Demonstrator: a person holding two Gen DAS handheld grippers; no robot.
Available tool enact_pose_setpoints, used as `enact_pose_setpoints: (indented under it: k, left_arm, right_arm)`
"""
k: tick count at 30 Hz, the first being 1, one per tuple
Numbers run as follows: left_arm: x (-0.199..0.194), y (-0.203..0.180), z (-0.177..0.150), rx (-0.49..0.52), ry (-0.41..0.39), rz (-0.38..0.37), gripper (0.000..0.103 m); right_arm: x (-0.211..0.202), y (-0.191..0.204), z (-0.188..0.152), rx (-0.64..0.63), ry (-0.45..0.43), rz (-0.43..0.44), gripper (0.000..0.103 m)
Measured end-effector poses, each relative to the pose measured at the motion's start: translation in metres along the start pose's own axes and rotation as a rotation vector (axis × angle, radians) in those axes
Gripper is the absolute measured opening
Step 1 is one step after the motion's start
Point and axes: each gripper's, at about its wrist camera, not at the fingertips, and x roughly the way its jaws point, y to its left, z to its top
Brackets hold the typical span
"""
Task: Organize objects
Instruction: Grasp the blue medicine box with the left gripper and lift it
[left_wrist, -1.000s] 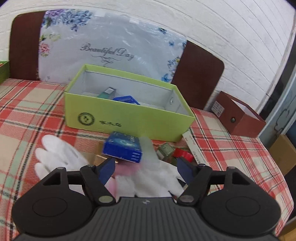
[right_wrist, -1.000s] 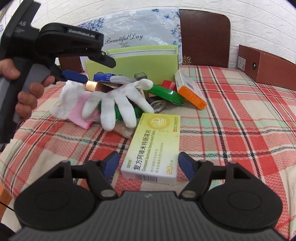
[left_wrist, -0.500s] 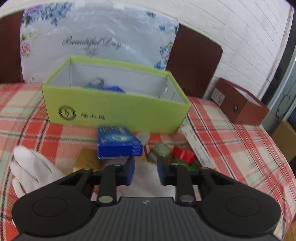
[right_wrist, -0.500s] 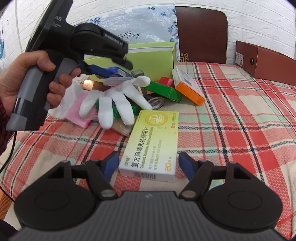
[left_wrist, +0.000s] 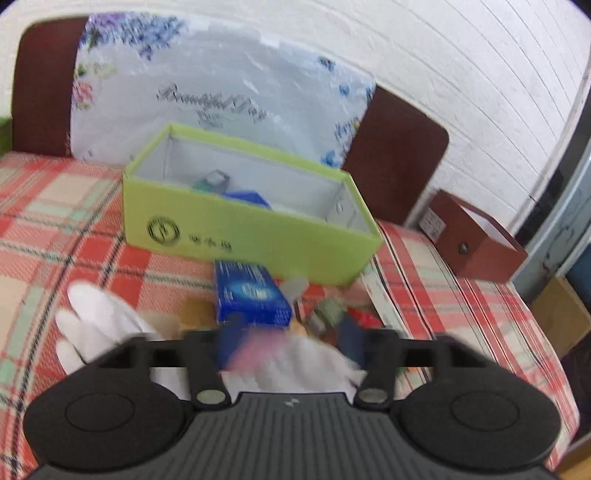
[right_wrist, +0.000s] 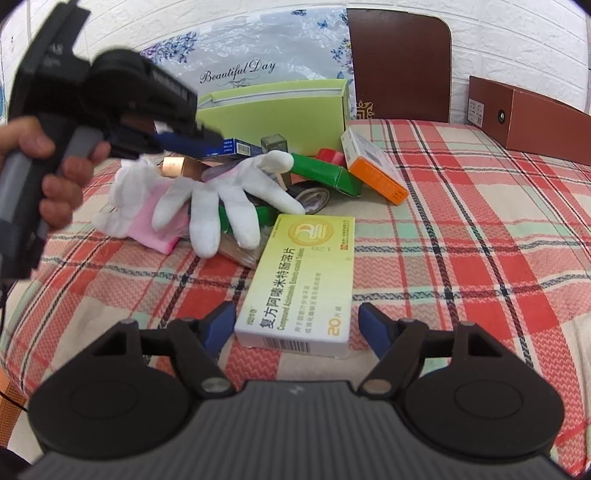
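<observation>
A green open box (left_wrist: 258, 236) stands at the back of the plaid table and holds a few small items. A blue box (left_wrist: 251, 297) lies just in front of it on the pile of objects. My left gripper (left_wrist: 290, 341) is open right behind the blue box, over the white gloves (left_wrist: 99, 317); the view is blurred. My right gripper (right_wrist: 297, 325) is open, its fingers on either side of the near end of a yellow medicine box (right_wrist: 301, 280) lying flat on the table. The left gripper (right_wrist: 184, 142) also shows in the right wrist view, beside the blue box (right_wrist: 231, 147).
The pile holds a white glove (right_wrist: 225, 199), a pink cloth (right_wrist: 155, 225), a green box (right_wrist: 325, 173), an orange-and-white box (right_wrist: 373, 166), tape rolls (right_wrist: 314, 197) and a copper roll (right_wrist: 177, 168). A brown box (right_wrist: 532, 122) stands at the right. Chairs and a floral bag stand behind.
My left gripper shut half a second ago and has opened again, close behind the blue box. The right gripper has stayed open around the yellow box.
</observation>
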Motion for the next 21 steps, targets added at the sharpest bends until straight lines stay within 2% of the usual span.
enact_pose_setpoints:
  k: [2, 3, 5, 8, 9, 11, 12, 16, 19, 21]
  left_arm:
    - [0.007, -0.005, 0.008, 0.047, -0.040, 0.047, 0.085]
    - [0.015, -0.006, 0.013, 0.071, -0.030, 0.060, 0.085]
    - [0.035, -0.006, 0.018, 0.107, 0.022, 0.085, 0.085]
    - [0.062, 0.003, 0.019, 0.108, 0.115, 0.133, 0.085]
    - [0.068, 0.007, 0.018, 0.099, 0.141, 0.124, 0.081]
    - [0.076, 0.013, 0.016, 0.092, 0.186, 0.085, 0.065]
    - [0.076, 0.013, 0.015, 0.099, 0.192, 0.078, 0.064]
    - [0.051, 0.011, 0.017, 0.090, 0.156, 0.042, 0.063]
    - [0.008, 0.001, 0.019, 0.120, 0.077, -0.015, 0.062]
    - [-0.022, -0.004, 0.012, 0.146, 0.052, -0.031, 0.062]
  right_arm:
    - [0.002, 0.001, -0.001, 0.005, 0.004, 0.007, 0.073]
    - [0.002, 0.002, -0.001, 0.003, 0.005, 0.010, 0.074]
    - [0.002, 0.003, -0.001, -0.003, 0.005, 0.007, 0.074]
    - [0.003, 0.002, 0.000, 0.004, 0.008, 0.009, 0.074]
    - [0.003, 0.002, 0.000, 0.006, 0.006, 0.007, 0.074]
    - [0.003, 0.001, 0.001, 0.007, 0.005, 0.005, 0.074]
    - [0.004, 0.001, 0.001, 0.006, 0.007, 0.004, 0.074]
    - [0.004, 0.002, 0.001, 0.000, 0.009, 0.005, 0.070]
    - [0.002, 0.001, 0.002, -0.001, 0.012, 0.008, 0.069]
    - [0.000, 0.000, 0.001, -0.006, 0.010, 0.006, 0.069]
